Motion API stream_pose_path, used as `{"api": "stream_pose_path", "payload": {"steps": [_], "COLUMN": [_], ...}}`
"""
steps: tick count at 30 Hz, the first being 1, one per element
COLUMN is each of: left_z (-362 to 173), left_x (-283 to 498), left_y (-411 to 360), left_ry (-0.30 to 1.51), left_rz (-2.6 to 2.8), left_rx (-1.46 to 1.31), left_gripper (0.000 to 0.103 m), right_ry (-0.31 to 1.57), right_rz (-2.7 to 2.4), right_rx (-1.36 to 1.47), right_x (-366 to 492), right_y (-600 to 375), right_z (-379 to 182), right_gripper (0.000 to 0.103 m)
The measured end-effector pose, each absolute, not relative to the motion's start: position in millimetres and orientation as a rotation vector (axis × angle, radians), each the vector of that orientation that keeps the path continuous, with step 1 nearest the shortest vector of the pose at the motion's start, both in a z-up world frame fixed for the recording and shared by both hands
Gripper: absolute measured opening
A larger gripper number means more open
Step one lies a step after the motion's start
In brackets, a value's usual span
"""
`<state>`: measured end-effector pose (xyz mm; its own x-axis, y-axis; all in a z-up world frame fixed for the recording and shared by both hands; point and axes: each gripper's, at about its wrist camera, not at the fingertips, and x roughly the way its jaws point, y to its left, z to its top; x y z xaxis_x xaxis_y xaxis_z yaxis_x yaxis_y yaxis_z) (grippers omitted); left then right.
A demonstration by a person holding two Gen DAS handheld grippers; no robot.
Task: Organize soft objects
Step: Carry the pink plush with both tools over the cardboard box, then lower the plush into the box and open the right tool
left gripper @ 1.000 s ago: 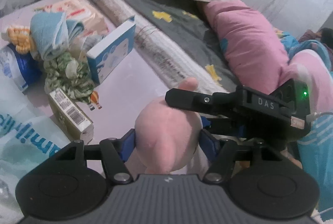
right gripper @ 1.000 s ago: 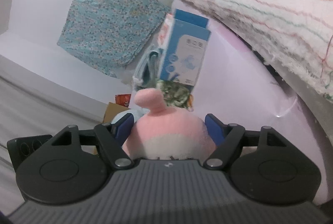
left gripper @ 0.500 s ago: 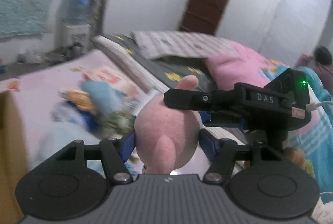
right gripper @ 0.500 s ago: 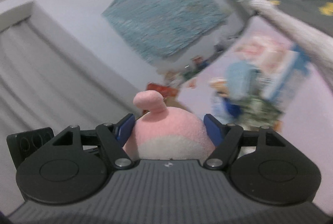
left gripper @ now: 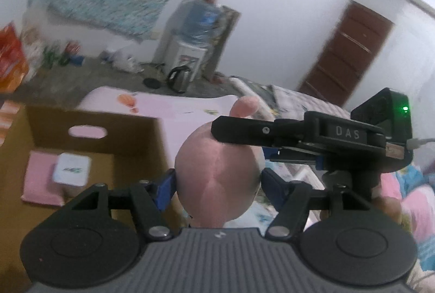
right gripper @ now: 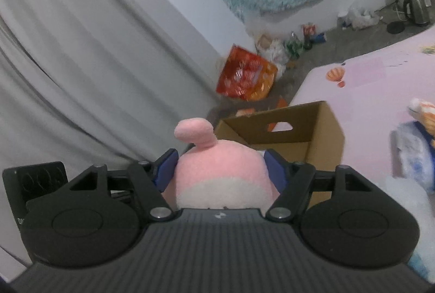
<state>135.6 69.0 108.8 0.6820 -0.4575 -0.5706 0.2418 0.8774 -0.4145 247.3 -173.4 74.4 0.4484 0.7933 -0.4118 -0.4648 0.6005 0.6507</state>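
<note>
Left wrist: my left gripper [left gripper: 217,180] pinches the pink plush toy [left gripper: 217,178] at its round middle, the right gripper [left gripper: 236,127] clamping from the right. It dents softly, looks light. The cardboard box [left gripper: 89,113] lies near left.

Right wrist: the right gripper [right gripper: 220,165] squeezes the toy's belly [right gripper: 221,173]; box beyond.

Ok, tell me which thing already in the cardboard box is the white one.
The small squarish pack, lying on top of the flat pink folded item inside the cardboard box. It is white; the one beneath is pink.
</note>
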Motion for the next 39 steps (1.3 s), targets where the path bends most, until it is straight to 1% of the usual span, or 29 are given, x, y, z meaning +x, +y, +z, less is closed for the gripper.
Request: {"api": "stream_pose_path", "payload": {"steps": [4, 9, 16, 27, 29, 32, 39], "left_z": [87, 64, 47, 37, 37, 37, 40], "left_x": [160, 188, 208, 193, 191, 190, 187], "left_y": [106, 139, 146, 174, 176, 178, 171], "left_ry": [0.768, 0.822, 0.868, 0.884, 0.888, 0.895, 0.899], "left_rz": [-0.332, -0.270, -0.200, -0.092, -0.084, -0.072, -0.079], "left_rx": [-0.352, -0.390, -0.314, -0.356, -0.355, -0.348, -0.346], "left_gripper": [0.073, 0.074, 0.075, 0.075, 0.075, 0.075, 0.076], "right_ry": [0.836, 0.918, 0.980, 0.987, 0.993, 0.981, 0.978], "right_rz": [0.792, 0.743, 0.651, 0.554, 0.543, 0.539, 0.531], "right_rx": [0.390, 0.334, 0.259, 0.127, 0.122, 0.130, 0.129], "right_x": [269, 298, 332, 399, 406, 414, 421], "right_y": [-112, -61, -34, 2, 8, 10, 13], "right_z": [75, 59, 27, -23, -32, -37, -41], "right_gripper": [0.068, 0.067, 0.067, 0.068, 0.069, 0.072, 0.072]}}
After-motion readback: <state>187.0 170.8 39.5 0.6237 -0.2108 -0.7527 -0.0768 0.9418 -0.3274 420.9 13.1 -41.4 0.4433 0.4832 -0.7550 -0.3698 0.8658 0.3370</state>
